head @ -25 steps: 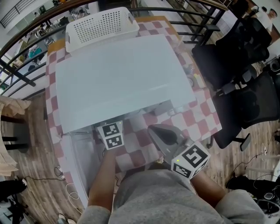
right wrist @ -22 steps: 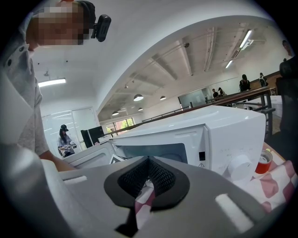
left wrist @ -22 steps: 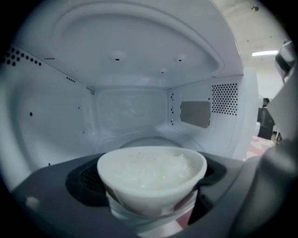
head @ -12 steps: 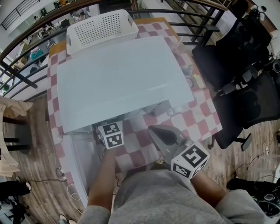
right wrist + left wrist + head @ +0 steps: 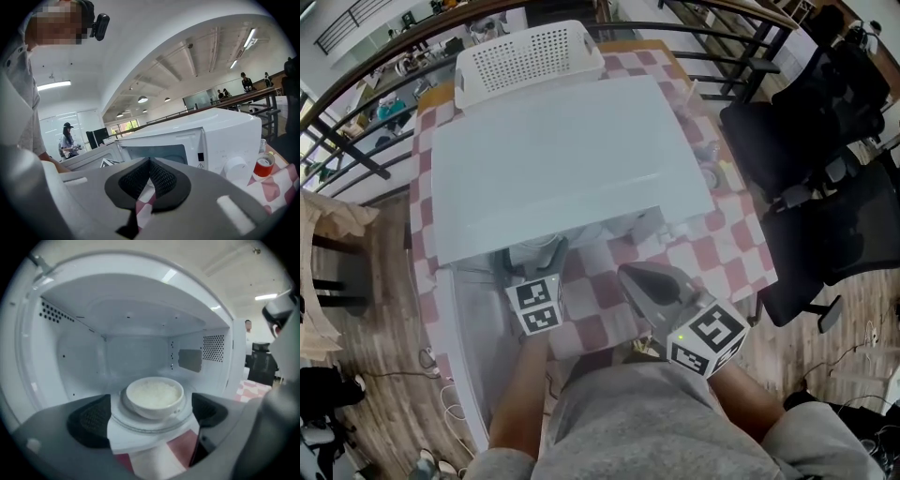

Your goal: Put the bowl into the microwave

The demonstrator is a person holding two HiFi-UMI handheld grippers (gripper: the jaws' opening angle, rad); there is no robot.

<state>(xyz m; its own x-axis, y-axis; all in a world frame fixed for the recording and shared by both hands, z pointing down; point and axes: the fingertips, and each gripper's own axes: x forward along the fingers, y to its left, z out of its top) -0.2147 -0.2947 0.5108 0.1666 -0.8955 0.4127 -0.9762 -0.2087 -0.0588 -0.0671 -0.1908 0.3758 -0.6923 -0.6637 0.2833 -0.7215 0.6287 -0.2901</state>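
Observation:
In the left gripper view, a white bowl (image 5: 154,397) filled with rice sits on the glass turntable (image 5: 150,420) inside the open white microwave (image 5: 140,310). My left gripper (image 5: 150,423) is open just outside the cavity; the bowl lies beyond its pads, untouched. From the head view, the left gripper (image 5: 530,264) is at the microwave's (image 5: 562,159) front opening and the bowl is hidden under the top. The right gripper (image 5: 630,278) hovers over the checkered tablecloth (image 5: 712,253) in front of the microwave. In its own view the right gripper (image 5: 149,180) is shut, with nothing held.
The microwave door (image 5: 478,347) hangs open to the left. A white perforated basket (image 5: 530,56) stands behind the microwave. A red cup (image 5: 264,165) and small items (image 5: 712,164) sit to its right. Black office chairs (image 5: 806,141) stand beside the table, and a railing runs behind it.
My left gripper has drawn back a little from under the microwave's top, so its jaws now show in the head view. The right gripper has stayed put.

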